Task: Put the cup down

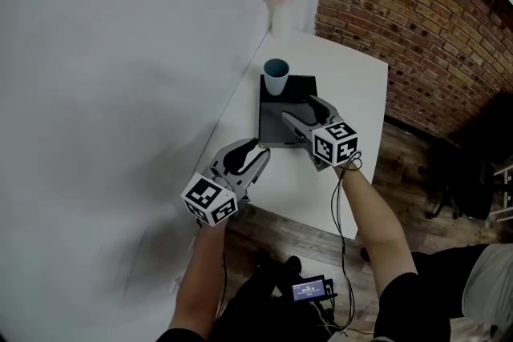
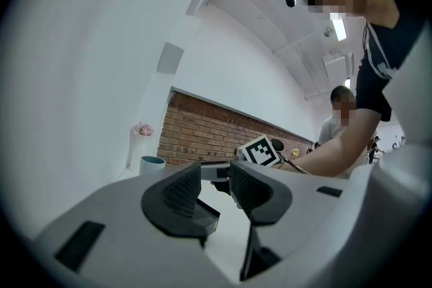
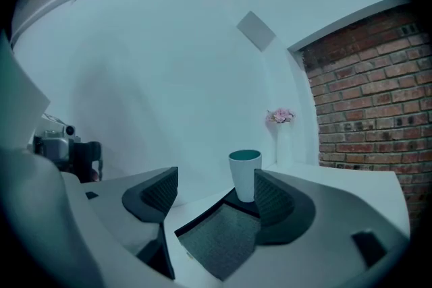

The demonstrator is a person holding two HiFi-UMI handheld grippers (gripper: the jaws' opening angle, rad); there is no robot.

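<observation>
Basically done: cup (image 1: 276, 77) stands upright on the dark mat (image 1: 272, 122), table's (image 1: 353, 92) far end. Right gripper (image 1: 298, 108) released, empty (left gripper (image 1: 261, 148) likewise). Next: withdraw without clipping it.

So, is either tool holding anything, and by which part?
Nothing: the left tool and right tool are open and empty; the cup stands free on the mat.

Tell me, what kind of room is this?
Probably a studio or office corner: a white table against a plain white wall, a brick wall beside it, and a vase of pink flowers.
</observation>
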